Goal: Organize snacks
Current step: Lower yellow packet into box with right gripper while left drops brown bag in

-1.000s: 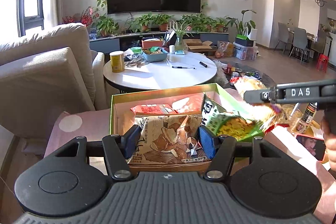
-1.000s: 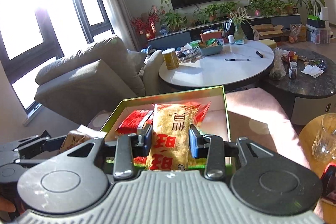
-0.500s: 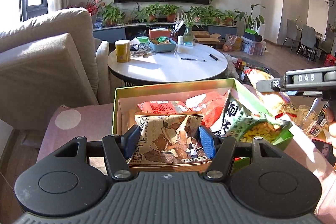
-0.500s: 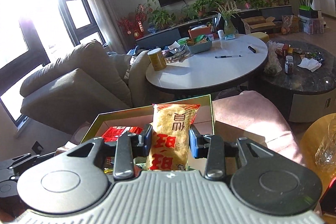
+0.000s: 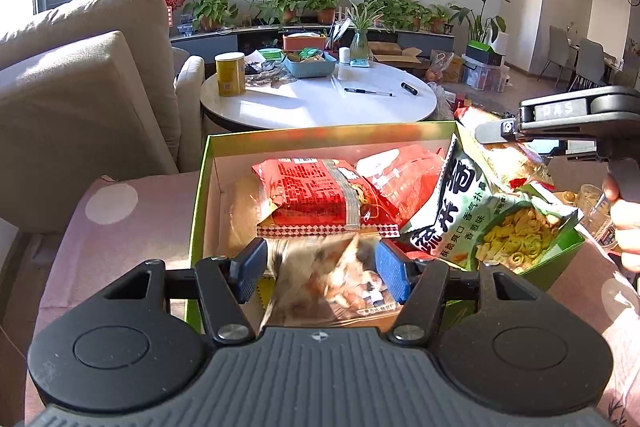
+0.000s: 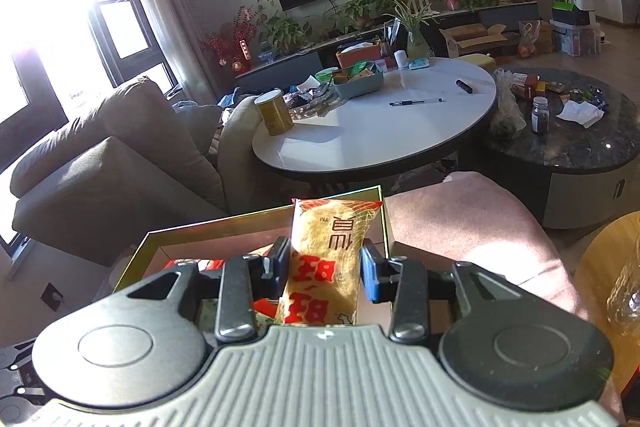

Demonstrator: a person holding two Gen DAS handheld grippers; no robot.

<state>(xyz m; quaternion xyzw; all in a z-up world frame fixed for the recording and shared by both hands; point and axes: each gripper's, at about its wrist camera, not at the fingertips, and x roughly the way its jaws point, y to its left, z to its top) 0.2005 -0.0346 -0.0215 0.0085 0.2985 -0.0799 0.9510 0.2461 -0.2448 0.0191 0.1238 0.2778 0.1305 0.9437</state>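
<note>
**Glossy wrappers, matt card and plastic**

The snack packets are thin film: the red packet [image 5: 320,199] and green packet [image 5: 472,219] shine and crinkle, and the yellow packet [image 6: 328,259] looks glossy plastic with a fine printed weave. The brown packet [image 5: 332,279] is clear, shiny film, blurred. The box [image 5: 320,139] looks like cardboard, satin green outside, plain matt inside. It sits on soft pink cloth [image 5: 120,211]. The left gripper [image 5: 322,269] has matt black plastic arms, blue pads [image 5: 390,275] with a fine ribbed texture, and bright metal screws. The round table [image 5: 320,107] is smooth white. The sofa [image 5: 80,107] is matt beige fabric.
</note>
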